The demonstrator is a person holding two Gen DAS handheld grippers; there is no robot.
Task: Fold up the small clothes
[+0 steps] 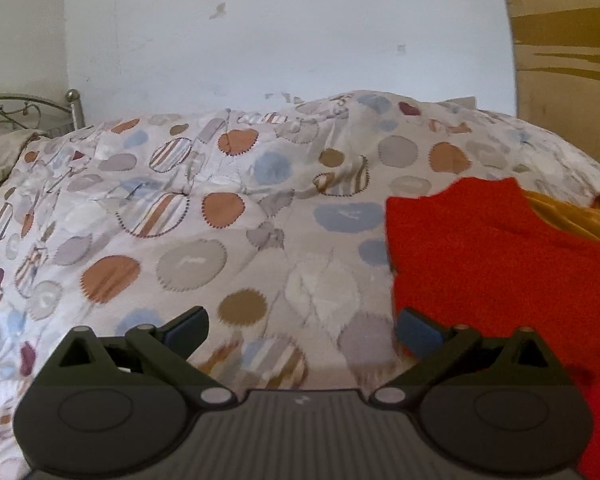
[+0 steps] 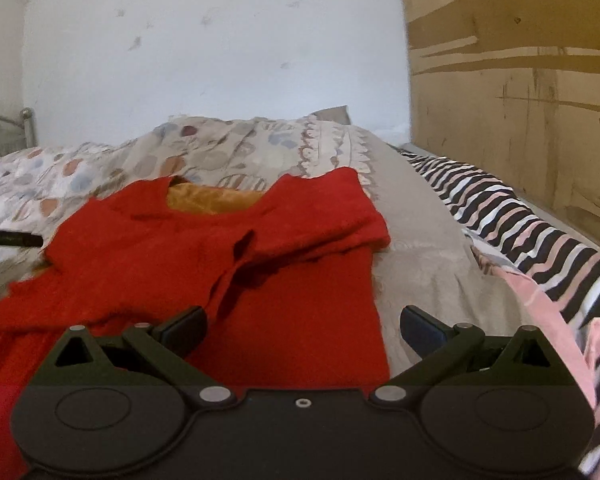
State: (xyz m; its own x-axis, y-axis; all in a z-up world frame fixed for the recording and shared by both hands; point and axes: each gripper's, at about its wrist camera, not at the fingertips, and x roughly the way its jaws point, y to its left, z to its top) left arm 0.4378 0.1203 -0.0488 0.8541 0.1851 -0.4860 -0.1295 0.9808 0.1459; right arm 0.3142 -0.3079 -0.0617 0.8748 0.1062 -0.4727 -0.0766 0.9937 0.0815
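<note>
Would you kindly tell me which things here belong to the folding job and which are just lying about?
For the job: red garment; left gripper, open; right gripper, open.

Lying about: patterned duvet; striped bedding; metal bed frame; cardboard.

Garment on the bed

The red knitted top (image 2: 228,264) lies on the spotted quilted bedspread (image 1: 204,216), lower right in the left view; a striped pillow (image 2: 512,220) sits right of it.

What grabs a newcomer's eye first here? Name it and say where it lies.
The bright red garment spread flat on the bed, with a mustard-yellow lining showing at its neckline. Under it lies the circle-patterned bedspread, and a black, white and pink striped cloth runs along the bed's right edge. Both claws, left and right, are open and hold nothing.
</note>
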